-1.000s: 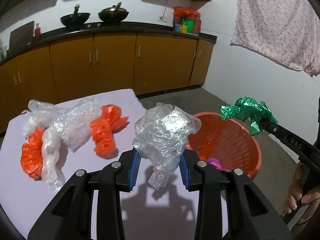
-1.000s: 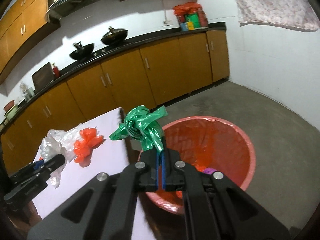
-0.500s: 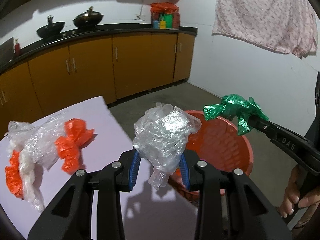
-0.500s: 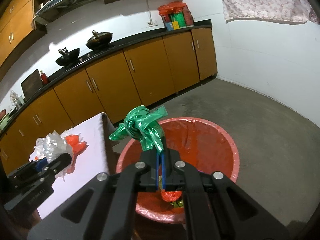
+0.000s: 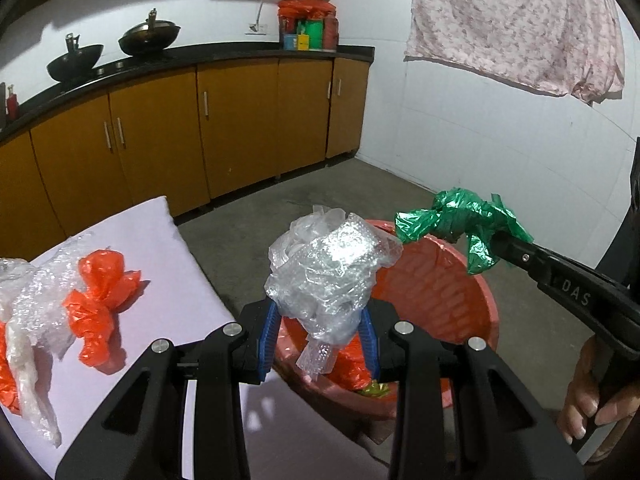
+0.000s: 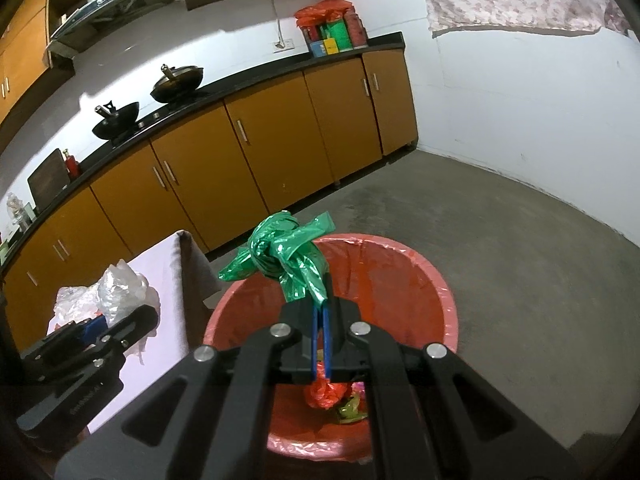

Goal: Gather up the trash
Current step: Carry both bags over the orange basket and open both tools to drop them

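My left gripper (image 5: 320,330) is shut on a crumpled clear bubble-wrap wad (image 5: 330,272), held over the near rim of the red bin (image 5: 486,312). My right gripper (image 6: 319,344) is shut on a knotted green plastic bag (image 6: 286,254), which hangs above the red bin (image 6: 444,292). From the left wrist view the green bag (image 5: 460,220) sits at the tip of the right gripper (image 5: 500,246), over the bin's far right rim. Orange and yellowish scraps (image 6: 334,398) lie at the bin's bottom. An orange bag (image 5: 98,304) and clear plastic (image 5: 28,312) rest on the white table (image 5: 168,264).
The table's right edge (image 6: 182,280) stands close to the bin. Orange cabinets (image 5: 236,128) with a black counter and two woks (image 5: 148,36) line the back wall. A patterned cloth (image 5: 516,24) hangs on the right wall. A person's hand (image 5: 588,408) grips the right handle.
Both grippers have swung right, away from the table and over the bin, each still holding its load. The bin's inside and bottom scraps have come into view.
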{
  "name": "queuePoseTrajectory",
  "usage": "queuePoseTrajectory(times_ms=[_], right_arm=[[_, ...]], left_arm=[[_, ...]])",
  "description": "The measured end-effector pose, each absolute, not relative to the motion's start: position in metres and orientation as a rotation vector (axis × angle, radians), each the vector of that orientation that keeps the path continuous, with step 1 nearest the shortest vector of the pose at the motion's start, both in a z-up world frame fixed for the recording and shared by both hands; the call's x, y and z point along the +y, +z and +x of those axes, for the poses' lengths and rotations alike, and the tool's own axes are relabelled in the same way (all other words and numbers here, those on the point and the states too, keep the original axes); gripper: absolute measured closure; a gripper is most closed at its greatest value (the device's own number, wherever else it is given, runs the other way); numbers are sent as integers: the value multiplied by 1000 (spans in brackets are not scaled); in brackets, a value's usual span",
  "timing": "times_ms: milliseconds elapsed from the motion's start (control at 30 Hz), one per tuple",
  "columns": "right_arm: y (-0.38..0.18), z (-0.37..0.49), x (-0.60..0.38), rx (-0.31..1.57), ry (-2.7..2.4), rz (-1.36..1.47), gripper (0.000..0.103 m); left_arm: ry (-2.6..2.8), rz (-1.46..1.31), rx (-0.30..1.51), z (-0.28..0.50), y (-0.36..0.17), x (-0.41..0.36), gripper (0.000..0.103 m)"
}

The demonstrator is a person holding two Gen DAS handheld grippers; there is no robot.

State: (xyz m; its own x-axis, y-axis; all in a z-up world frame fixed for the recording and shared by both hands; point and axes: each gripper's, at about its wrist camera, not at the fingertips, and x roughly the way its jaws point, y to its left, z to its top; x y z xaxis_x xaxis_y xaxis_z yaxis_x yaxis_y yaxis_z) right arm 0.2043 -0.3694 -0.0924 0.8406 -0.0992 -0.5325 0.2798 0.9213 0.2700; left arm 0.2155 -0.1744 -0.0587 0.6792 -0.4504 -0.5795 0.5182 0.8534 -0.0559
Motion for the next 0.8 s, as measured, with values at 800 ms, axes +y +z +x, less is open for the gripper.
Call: queuePoseTrajectory(times_ms=[800], right_arm=[[-103, 215, -388, 558, -220, 398, 90]], left_arm=[[-593, 158, 662, 227, -77, -213, 51]])
